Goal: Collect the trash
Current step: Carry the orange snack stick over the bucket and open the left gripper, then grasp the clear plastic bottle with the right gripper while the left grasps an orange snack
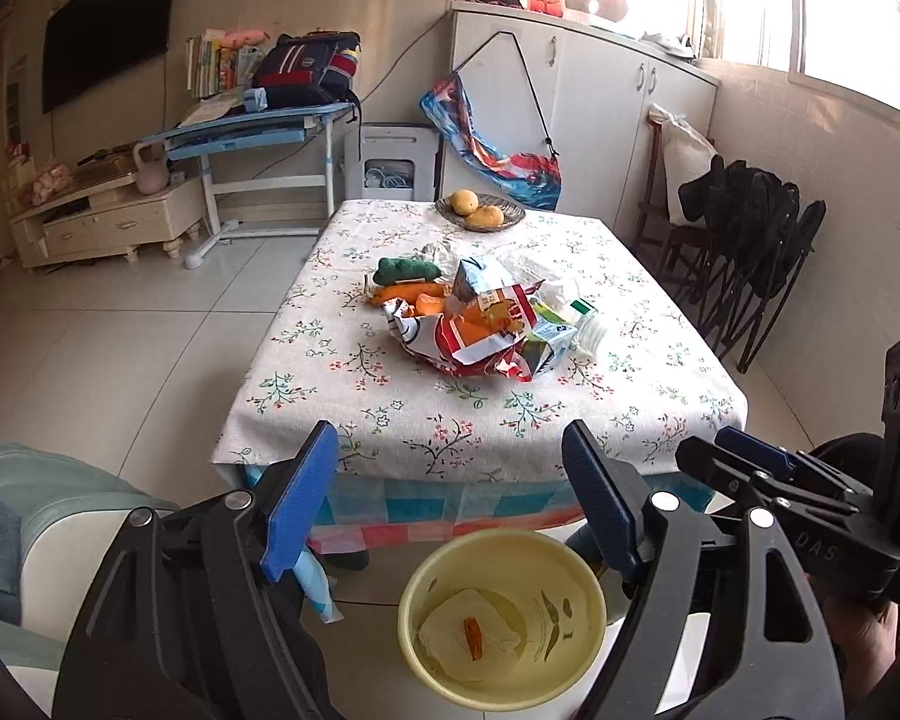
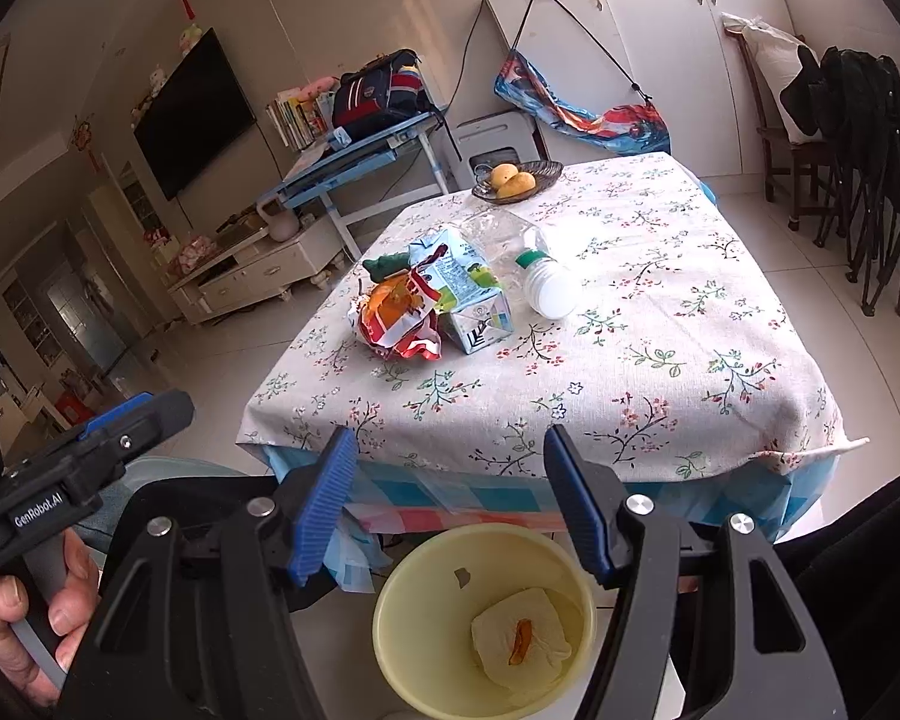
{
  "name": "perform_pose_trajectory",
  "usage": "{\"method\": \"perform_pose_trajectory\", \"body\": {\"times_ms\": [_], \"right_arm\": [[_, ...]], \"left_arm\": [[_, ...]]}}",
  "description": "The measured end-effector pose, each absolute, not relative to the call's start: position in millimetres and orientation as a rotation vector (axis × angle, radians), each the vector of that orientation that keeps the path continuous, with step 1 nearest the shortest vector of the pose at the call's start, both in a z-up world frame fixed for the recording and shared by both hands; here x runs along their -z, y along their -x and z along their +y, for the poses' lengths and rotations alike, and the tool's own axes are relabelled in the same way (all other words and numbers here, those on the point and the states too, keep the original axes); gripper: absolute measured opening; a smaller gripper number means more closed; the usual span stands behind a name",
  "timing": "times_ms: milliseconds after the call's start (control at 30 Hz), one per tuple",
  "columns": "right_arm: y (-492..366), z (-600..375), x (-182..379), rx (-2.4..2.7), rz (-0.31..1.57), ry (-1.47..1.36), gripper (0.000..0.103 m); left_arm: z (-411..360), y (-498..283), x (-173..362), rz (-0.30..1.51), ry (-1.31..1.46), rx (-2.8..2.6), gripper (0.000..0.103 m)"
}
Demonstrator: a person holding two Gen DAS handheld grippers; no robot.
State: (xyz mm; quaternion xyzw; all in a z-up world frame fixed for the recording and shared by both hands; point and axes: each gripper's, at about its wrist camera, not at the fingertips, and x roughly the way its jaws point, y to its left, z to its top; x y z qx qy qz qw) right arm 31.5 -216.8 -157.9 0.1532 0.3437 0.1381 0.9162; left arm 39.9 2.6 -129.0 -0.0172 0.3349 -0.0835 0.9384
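Blue-padded left hand-held gripper (image 1: 450, 510) wide, empty, right hand-held gripper (image 2: 450, 504) wide, empty, above yellow bin (image 1: 594, 594)

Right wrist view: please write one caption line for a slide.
Open right tongs above a round yellow plastic bin holding a crumpled white tissue; wrappers wait on the floral-clothed table.

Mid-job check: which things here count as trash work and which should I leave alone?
Job items:
yellow bin holding a tissue
snack wrapper
juice carton
plastic bottle

Leave alone:
fruit basket
green toy
tablecloth
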Motion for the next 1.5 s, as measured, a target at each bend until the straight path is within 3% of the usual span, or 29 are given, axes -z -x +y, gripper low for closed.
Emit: {"method": "perform_pose_trajectory", "body": {"times_ms": [433,867,1200,1267,1333,1500], "right_arm": [[-44,-222,151,-0.283,0.703,-0.327,0.064],[-128,-247,137,-0.243,0.742,-0.265,0.064],[-190,-250,150,-0.239,0.803,-0.245,0.064],[-199,-249,154,-0.238,0.813,-0.243,0.064],[-210,-247,157,-0.241,0.83,-0.238,0.064],[-229,-237,168,-0.262,0.874,-0.211,0.064]], "left_arm": [[22,-60,130,0.674,0.115,0.129,0.074],[30,-138,158,0.771,0.287,0.118,0.074],[8,-224,160,0.742,0.078,0.209,0.074],[2,-243,171,0.77,0.029,0.232,0.07],[-4,-260,183,0.809,-0.014,0.267,0.06],[-11,-288,214,0.892,-0.105,0.325,0.052]]}}
